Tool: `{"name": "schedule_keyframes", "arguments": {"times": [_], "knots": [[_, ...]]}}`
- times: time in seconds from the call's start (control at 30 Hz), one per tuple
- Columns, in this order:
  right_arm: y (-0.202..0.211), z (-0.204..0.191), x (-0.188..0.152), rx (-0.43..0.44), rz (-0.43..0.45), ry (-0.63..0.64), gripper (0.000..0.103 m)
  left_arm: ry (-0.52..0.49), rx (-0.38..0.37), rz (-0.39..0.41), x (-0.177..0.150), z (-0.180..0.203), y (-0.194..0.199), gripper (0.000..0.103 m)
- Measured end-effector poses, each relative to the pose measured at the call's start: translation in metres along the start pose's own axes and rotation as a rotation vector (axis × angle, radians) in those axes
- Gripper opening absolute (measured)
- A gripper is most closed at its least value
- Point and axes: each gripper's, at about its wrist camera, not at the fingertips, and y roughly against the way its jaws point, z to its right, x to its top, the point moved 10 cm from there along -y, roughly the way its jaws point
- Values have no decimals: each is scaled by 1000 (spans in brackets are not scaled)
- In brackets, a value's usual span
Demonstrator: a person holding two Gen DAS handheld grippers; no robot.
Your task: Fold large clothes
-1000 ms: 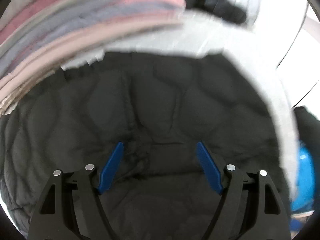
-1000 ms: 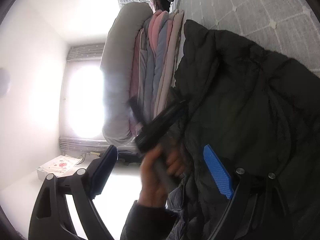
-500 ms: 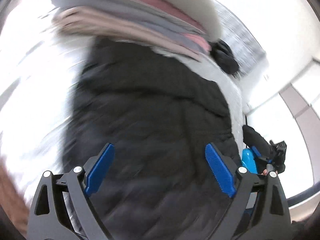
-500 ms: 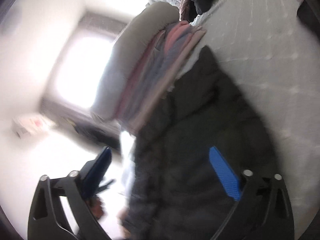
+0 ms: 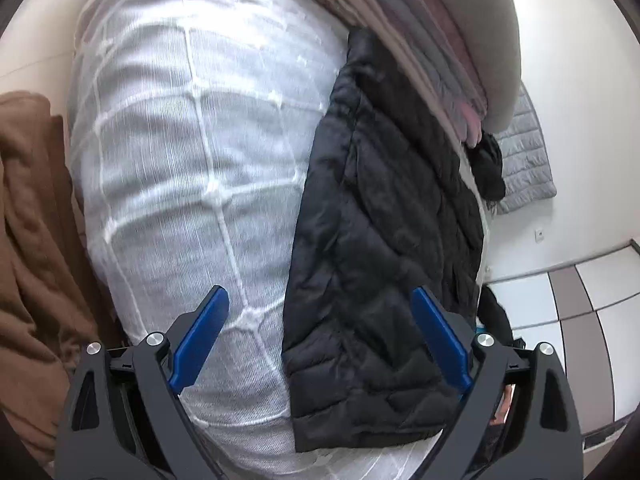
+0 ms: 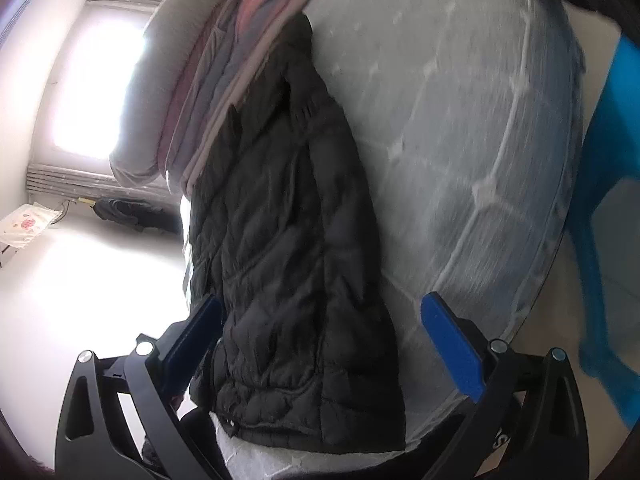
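Note:
A black quilted puffer jacket (image 5: 384, 248) lies folded into a long narrow strip on a white quilted mattress (image 5: 192, 152). In the right wrist view the same jacket (image 6: 288, 240) runs from the near mattress edge up to a stack of bedding. My left gripper (image 5: 320, 312) hovers over the jacket's near left edge, jaws wide open, nothing between the blue pads. My right gripper (image 6: 320, 320) hangs above the jacket's near end, also wide open and apart from the fabric.
Folded pink, grey and beige blankets (image 5: 432, 40) are stacked at the jacket's far end. A brown cloth (image 5: 28, 240) lies left of the mattress. A blue plastic stool (image 6: 608, 200) stands right of the mattress (image 6: 480, 120). Dark clothing (image 6: 128, 208) sits on the floor under a bright window.
Both grippers pulled back from the jacket and opened wider. The left gripper swung far sideways and rolled, so bare mattress now shows on its left. The hand in the right view is gone.

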Motion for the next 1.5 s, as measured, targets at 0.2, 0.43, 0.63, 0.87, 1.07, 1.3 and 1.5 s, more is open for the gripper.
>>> {"name": "schedule_keyframes", "arguments": {"times": [0.2, 0.43, 0.63, 0.87, 1.07, 1.3, 1.5], "knots": [[-7, 10, -11, 42, -24, -40, 96, -35, 32, -41, -13, 0, -10, 89], [-6, -1, -37, 113, -102, -25, 96, -56, -66, -132, -37, 16, -17, 90], [-13, -8, -68, 179, -218, -11, 96, -80, -170, -267, -70, 37, -34, 90], [-14, -2, -63, 238, -214, -91, 96, -144, -79, -215, -77, 37, -44, 78], [-11, -1, -68, 174, -159, -22, 84, -63, -18, -186, -79, 10, -41, 18], [8, 3, -77, 139, -67, -46, 11, -123, 47, -167, -80, 34, -45, 10], [24, -48, -69, 243, -1, -5, 10, -169, 2, -114, -71, 72, -15, 7]]}}
